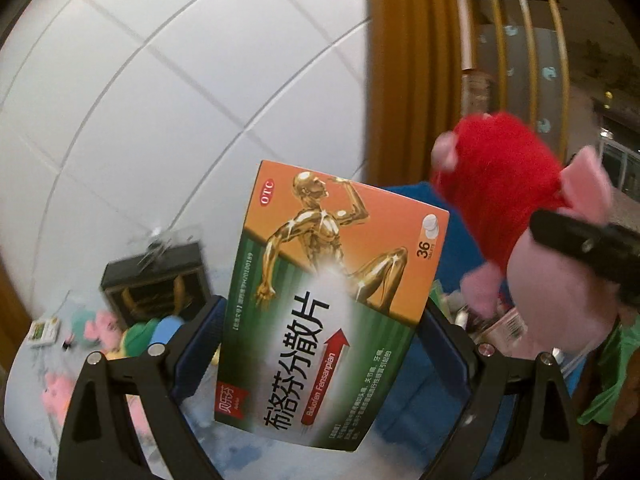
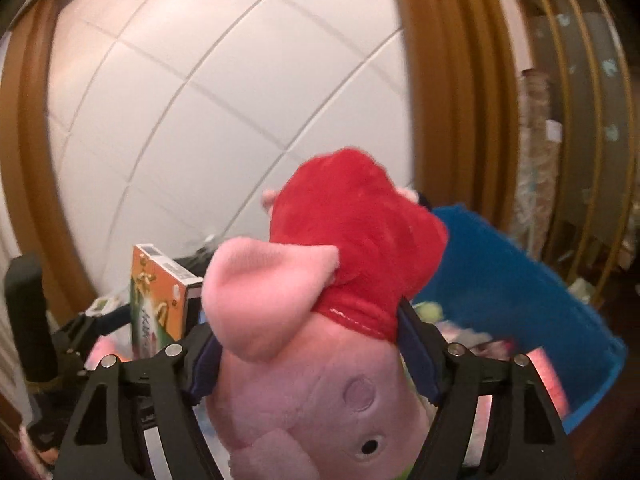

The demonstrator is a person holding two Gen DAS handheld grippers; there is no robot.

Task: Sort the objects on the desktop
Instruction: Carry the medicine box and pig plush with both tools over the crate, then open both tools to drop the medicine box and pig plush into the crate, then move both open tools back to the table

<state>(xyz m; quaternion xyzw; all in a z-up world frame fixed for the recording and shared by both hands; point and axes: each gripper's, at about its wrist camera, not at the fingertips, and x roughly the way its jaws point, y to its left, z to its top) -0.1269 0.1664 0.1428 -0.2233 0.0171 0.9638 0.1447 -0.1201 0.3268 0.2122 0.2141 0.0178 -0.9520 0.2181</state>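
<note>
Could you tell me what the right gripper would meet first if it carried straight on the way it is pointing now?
Probably the blue bin just beyond the pig plush held by the right gripper, though depth is unclear.

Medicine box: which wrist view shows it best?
The left wrist view: the medicine box fills the centre between the left tongs, its printed front fully readable. The right wrist view shows only its narrow top and an orange sliver behind the plush pig.
</note>
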